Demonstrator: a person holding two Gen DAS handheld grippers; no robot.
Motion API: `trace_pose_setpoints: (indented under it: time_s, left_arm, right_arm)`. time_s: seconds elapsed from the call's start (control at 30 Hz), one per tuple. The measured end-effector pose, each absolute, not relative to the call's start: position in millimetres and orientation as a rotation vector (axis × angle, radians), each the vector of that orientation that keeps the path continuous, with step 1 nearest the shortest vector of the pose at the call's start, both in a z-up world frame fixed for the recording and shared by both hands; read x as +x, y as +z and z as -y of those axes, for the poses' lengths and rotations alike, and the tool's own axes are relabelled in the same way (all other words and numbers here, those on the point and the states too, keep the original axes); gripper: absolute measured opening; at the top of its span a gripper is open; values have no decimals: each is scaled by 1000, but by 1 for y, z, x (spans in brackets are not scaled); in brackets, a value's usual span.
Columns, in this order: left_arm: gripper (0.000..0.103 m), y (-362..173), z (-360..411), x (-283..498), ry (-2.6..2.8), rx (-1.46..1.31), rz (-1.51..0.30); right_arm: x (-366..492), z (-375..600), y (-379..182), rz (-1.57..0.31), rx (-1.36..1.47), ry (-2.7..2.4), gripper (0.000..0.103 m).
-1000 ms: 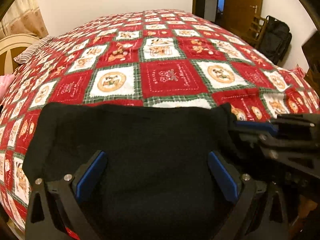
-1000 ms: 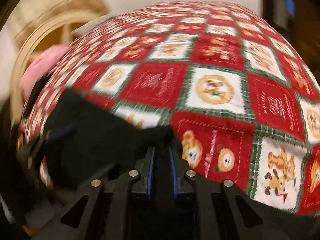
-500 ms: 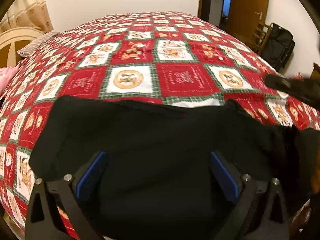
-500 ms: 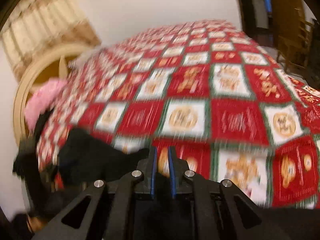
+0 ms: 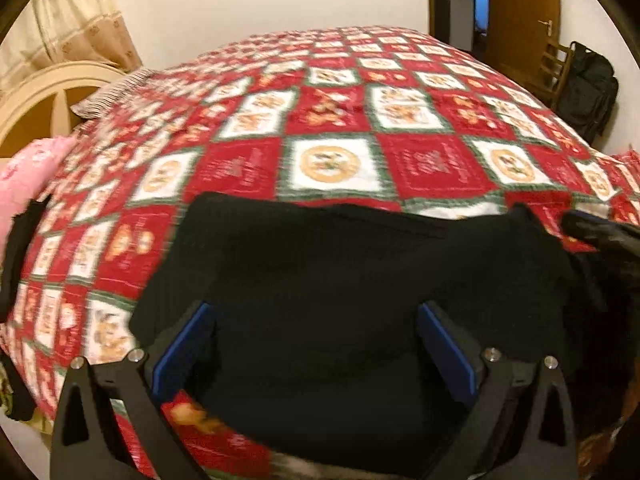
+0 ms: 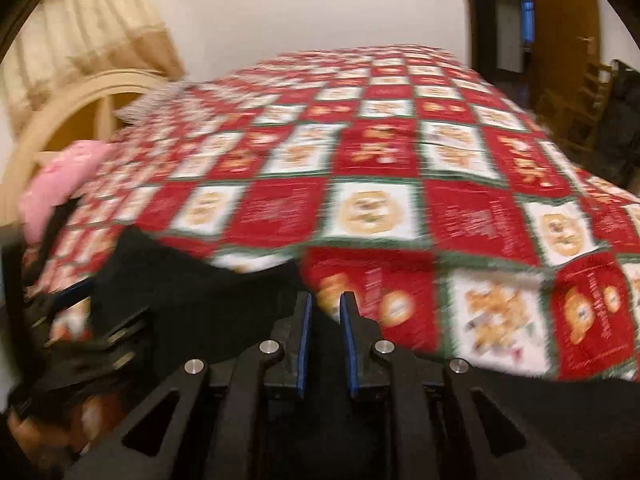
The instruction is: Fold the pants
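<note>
Presently one pair of black pants (image 5: 360, 280) lies folded in a broad dark slab at the near edge of the red patchwork quilt (image 5: 432, 164). Left gripper (image 5: 316, 344) stands wide apart, holding nothing. Right gripper (image 6: 325, 344), jaws just been opening, shows a narrow gap; blur hides whether cloth sits between. One pink pillow (image 6: 60, 184), cut off.

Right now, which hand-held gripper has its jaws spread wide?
The left hand-held gripper: its blue pads stand far apart over the black knitted pants, while those of the right hand-held gripper leave only a narrow gap.
</note>
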State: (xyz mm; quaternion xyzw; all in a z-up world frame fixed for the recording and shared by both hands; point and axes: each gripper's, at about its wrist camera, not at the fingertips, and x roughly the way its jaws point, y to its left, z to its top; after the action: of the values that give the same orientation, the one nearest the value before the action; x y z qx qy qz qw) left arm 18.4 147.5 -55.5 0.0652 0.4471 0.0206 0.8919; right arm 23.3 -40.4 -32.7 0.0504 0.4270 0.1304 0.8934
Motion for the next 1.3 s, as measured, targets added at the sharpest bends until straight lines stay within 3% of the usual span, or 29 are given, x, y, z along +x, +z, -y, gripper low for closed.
trace_pose_setpoints:
  time_s: [0.2, 0.4, 0.47, 0.53, 0.57, 0.83, 1.17, 1.3]
  left_arm:
    - [103, -53, -161, 22, 113, 165, -922]
    - [103, -47, -197, 17, 166, 105, -932]
    - [103, -44, -226, 14, 206, -3, -924]
    - [103, -44, -246, 10, 238, -93, -915]
    - [103, -44, -258, 8, 254, -149, -907]
    - [97, -65, -270, 5, 229, -411, -887]
    - [95, -73, -252, 18, 219, -371, -901]
    - [77, -71, -251, 19, 219, -369, -877]
  right_arm:
    - [6, 3, -66, -963, 24, 336, 16]
    - [-17, 4, -33, -820, 44, 359, 16]
    - [-32, 1, -26, -760, 38, 370, 26]
    - [-47, -7, -22, -722, 35, 385, 56]
    - [-54, -11, -23, -709, 31, 397, 60]
    - [-73, -37, -33, -716, -69, 475, 61]
    - [-63, -16, -34, -728, 22, 415, 61]
    - [-60, -10, -37, -744, 54, 397, 61]
